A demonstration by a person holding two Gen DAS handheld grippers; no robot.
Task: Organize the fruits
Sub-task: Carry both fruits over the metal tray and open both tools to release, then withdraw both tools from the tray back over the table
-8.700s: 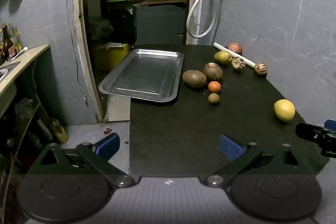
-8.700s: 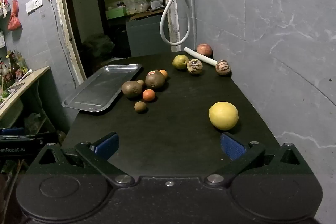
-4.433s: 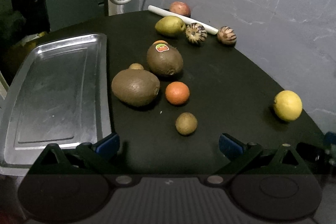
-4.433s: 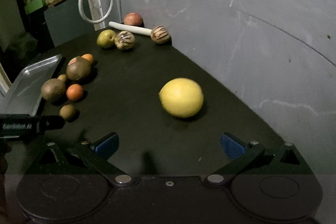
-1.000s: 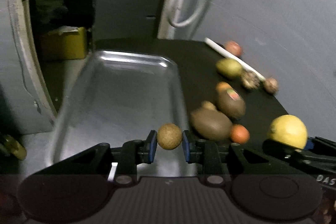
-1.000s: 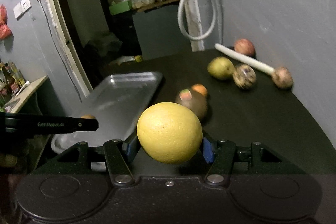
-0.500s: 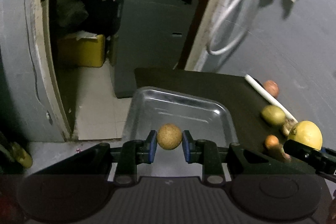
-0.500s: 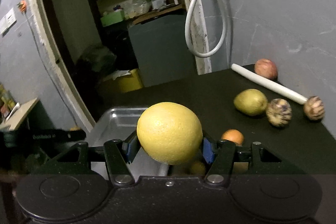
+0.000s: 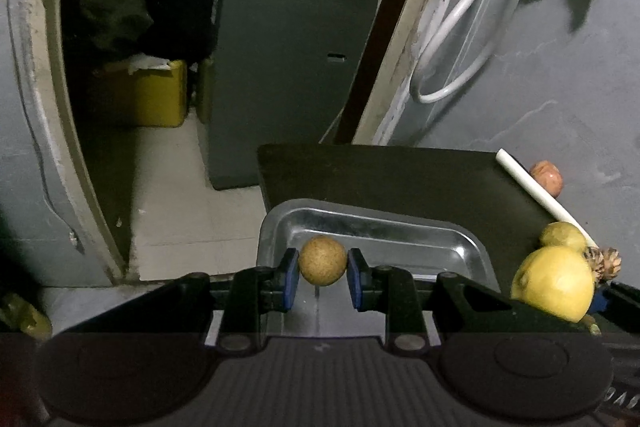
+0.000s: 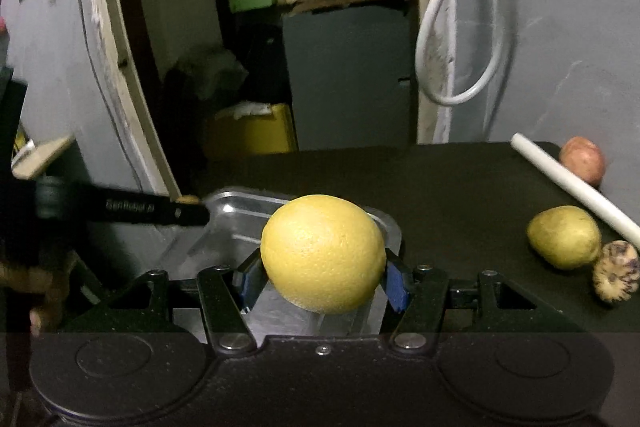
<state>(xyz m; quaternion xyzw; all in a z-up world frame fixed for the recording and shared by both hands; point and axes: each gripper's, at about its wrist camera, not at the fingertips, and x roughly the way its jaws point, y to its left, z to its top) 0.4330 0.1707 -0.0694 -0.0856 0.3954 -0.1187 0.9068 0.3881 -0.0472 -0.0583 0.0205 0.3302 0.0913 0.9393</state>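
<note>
While the left gripper (image 9: 323, 275) is clamping a small brown fruit (image 9: 322, 259) and the right gripper (image 10: 322, 283) a lemon (image 10: 323, 253), both are hanging over the tray's far end (image 9: 360, 218), needing lowering, then opening.

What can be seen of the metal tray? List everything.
The metal tray is a shallow rectangular pan of shiny, silvery, scuffed metal with rounded corners and a raised rim. It lies flat at the left edge of the black tabletop. No fruit shows inside the visible part; its near end is hidden. The small brown fruit and the yellow citrus are held in front of it.
</note>
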